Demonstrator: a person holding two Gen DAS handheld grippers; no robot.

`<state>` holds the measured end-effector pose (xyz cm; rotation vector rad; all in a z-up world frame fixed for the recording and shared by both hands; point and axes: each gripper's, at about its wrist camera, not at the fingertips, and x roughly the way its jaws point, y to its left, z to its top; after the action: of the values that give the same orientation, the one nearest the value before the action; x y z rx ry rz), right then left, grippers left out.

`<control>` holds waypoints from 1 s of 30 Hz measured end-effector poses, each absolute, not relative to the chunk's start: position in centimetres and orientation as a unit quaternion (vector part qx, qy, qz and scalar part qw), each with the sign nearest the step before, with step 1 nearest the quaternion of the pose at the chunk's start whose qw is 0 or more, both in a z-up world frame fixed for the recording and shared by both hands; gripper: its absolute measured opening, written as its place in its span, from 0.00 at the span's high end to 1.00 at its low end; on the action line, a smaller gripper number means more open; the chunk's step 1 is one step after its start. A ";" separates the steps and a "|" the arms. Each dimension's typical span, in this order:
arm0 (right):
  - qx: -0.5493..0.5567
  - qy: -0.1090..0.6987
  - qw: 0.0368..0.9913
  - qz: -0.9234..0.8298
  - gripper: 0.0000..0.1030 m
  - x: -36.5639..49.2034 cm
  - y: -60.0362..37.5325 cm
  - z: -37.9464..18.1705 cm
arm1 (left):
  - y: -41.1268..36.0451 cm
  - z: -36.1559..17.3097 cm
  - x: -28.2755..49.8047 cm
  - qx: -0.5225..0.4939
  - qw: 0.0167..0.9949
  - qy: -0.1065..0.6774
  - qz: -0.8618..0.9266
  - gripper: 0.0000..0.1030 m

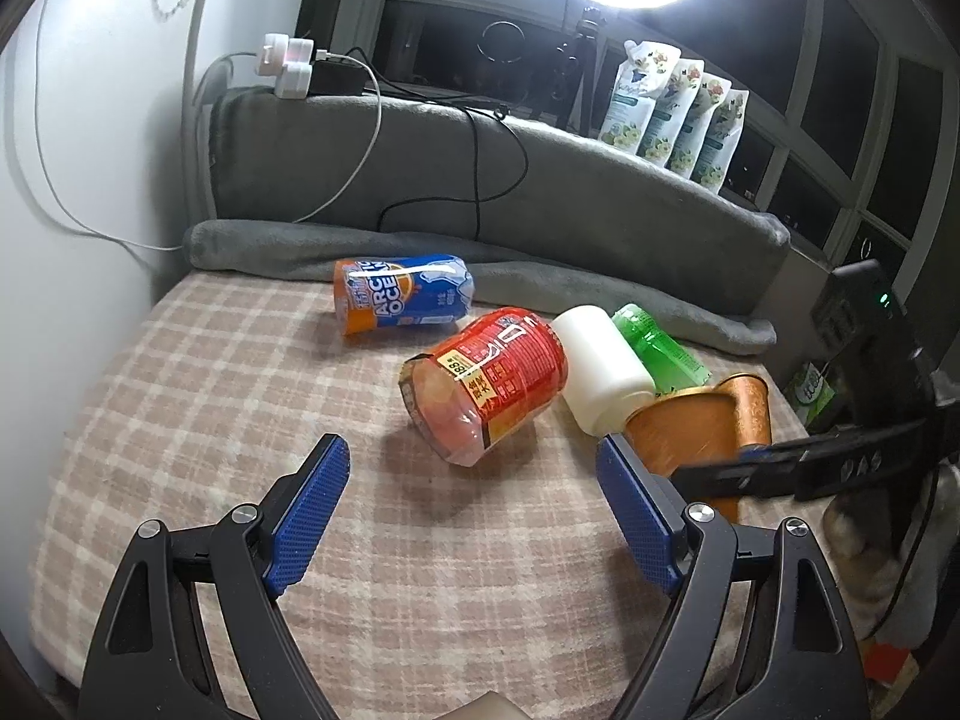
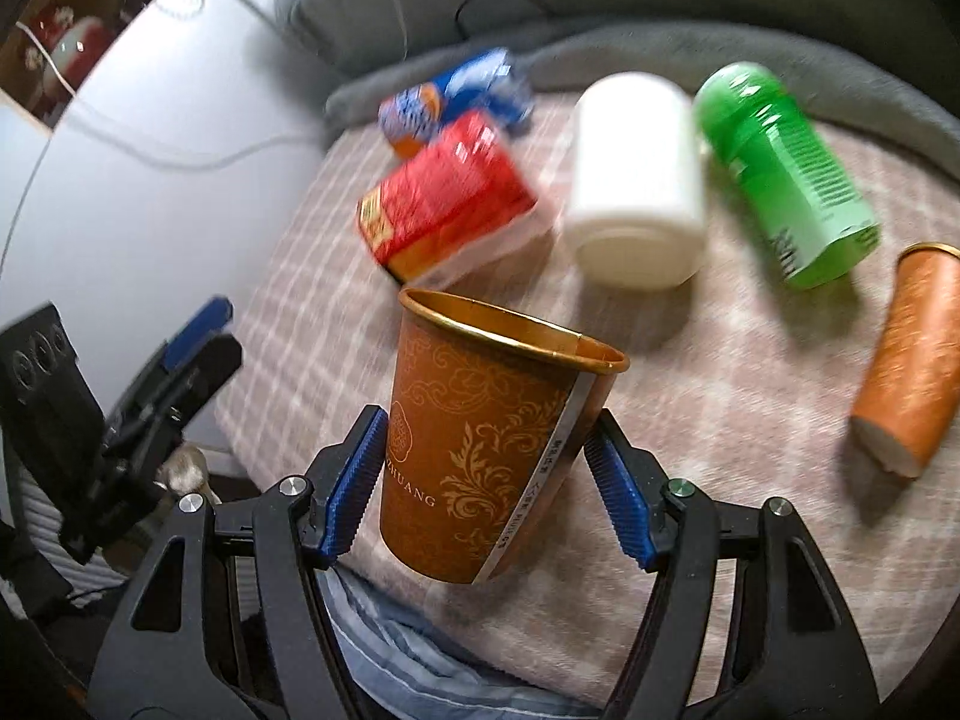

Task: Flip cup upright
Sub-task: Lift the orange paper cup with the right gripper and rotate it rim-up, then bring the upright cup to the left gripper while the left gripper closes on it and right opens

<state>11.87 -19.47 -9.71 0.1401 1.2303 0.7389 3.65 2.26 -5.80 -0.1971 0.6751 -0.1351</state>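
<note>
An orange paper cup with gold scrollwork sits between the blue pads of my right gripper, mouth up and tilted a little, above the front edge of the checked cloth. The jaws are shut on its sides. In the left wrist view the same cup shows at the right with the right gripper's fingers on it. My left gripper is open and empty, low over the cloth. A second orange cup lies on its side at the right.
A red-labelled jar, a blue and orange can, a white jar and a green bottle lie on their sides on the cloth. A grey blanket bounds the far side. Cables and a wall stand at left.
</note>
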 end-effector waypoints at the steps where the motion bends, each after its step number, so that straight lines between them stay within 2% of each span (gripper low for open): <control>1: 0.061 0.567 0.748 0.340 0.32 11.8 -19.1 -10.0 | 2.3 -5.8 3.6 -0.098 0.936 0.331 -0.067 0.18; 16: 0.049 0.592 0.731 0.335 0.30 12.0 -16.9 -12.8 | 3.1 -6.7 3.9 -0.119 0.926 0.351 -0.069 0.18; 21: 0.052 0.580 0.740 0.337 0.23 12.1 -17.1 -12.3 | 3.0 -6.9 4.1 -0.120 0.924 0.356 -0.071 0.18; 30: 0.050 0.527 0.788 0.314 0.23 10.7 -19.3 -9.6 | 2.6 -7.4 4.9 -0.129 0.912 0.377 -0.095 0.18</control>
<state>10.70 -19.29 -9.65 0.1078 1.1346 0.6775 4.91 2.59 -7.37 -0.2661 0.7771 -0.1951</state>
